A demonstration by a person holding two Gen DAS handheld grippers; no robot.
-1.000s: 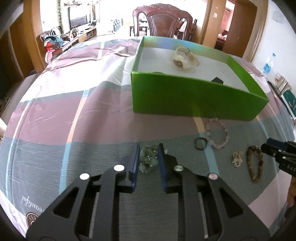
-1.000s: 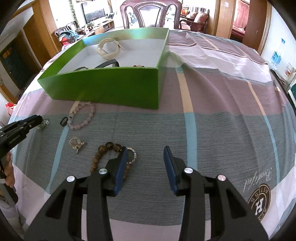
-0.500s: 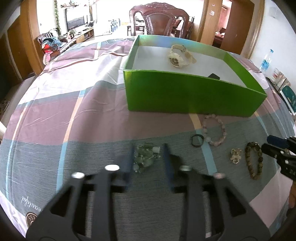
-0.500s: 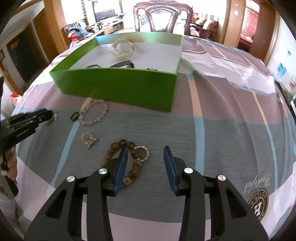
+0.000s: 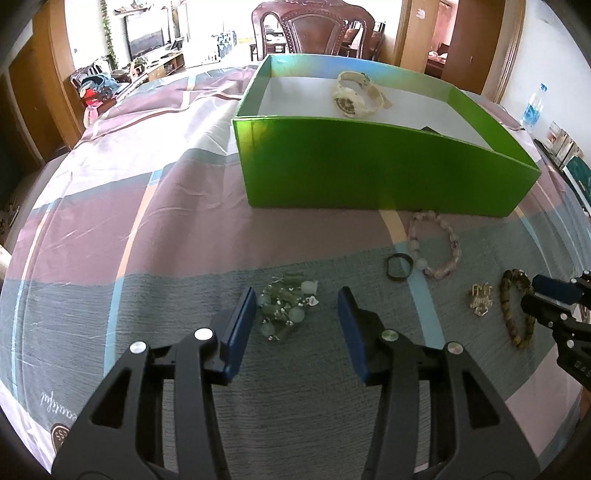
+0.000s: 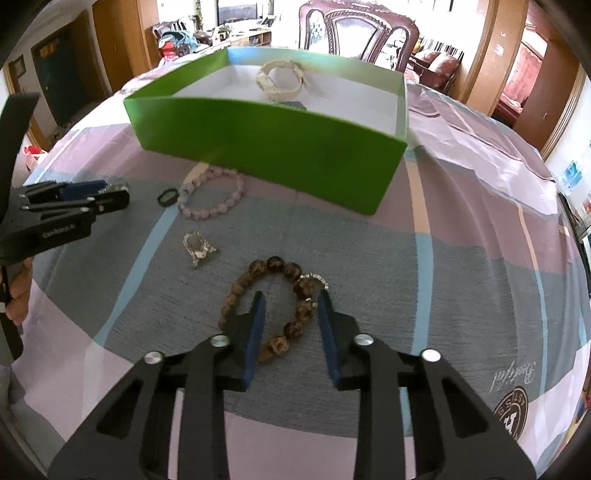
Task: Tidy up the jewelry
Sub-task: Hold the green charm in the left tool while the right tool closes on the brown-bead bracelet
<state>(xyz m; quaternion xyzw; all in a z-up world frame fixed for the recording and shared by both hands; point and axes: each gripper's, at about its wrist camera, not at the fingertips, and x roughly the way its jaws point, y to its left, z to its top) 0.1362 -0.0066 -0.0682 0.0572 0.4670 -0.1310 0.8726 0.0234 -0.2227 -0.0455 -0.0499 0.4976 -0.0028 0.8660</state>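
A green box (image 5: 369,177) stands on the striped cloth with a cream watch (image 5: 356,96) inside; it also shows in the right wrist view (image 6: 280,136). My left gripper (image 5: 297,314) is open, its fingers either side of a pale green bead cluster (image 5: 286,308) lying on the cloth. My right gripper (image 6: 290,314) is open around the right side of a brown bead bracelet (image 6: 273,295), not closed on it. The bracelet also shows in the left wrist view (image 5: 515,314).
A pink bead bracelet (image 6: 212,197), a black ring (image 6: 168,196) and a small silver-gold charm (image 6: 197,247) lie between the grippers. A wooden chair (image 5: 317,27) stands behind the box. A water bottle (image 5: 532,107) stands far right.
My left gripper has opened and let go of the green bead cluster, which lies on the cloth. My right gripper has moved left and forward, now straddling the brown bracelet.
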